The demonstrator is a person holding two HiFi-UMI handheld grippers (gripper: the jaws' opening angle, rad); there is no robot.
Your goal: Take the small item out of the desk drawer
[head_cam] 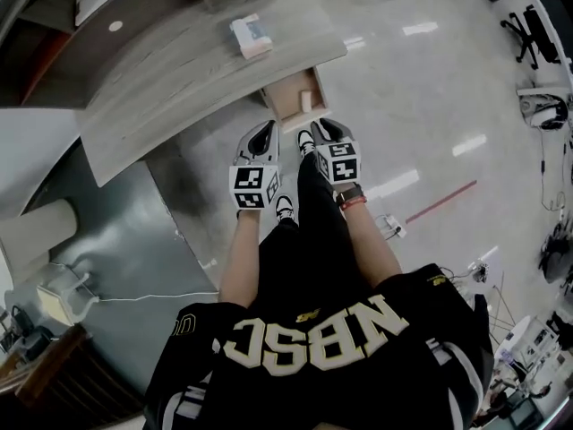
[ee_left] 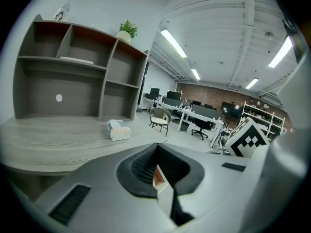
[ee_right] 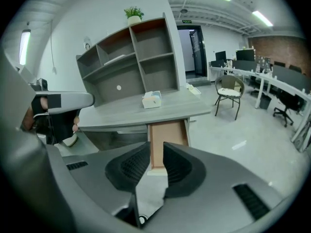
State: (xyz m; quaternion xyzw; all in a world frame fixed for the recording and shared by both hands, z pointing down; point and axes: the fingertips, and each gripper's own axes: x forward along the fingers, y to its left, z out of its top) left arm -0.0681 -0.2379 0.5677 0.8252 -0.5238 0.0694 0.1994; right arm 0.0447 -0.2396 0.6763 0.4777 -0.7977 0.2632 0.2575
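Both grippers are empty. My left gripper (head_cam: 261, 138) has its jaws a sliver apart and my right gripper (head_cam: 325, 133) has them a little wider, with nothing between either pair. In the head view they hang side by side at frame centre, just below the open drawer (head_cam: 286, 98) that juts from under the surface (head_cam: 179, 79). The small item (head_cam: 307, 102) sits pale near the drawer's right wall. I judge it light and fairly rigid, though it is too small to tell its material. I would pinch it across its narrow sides near the top, and gently, since smooth faces could slip.
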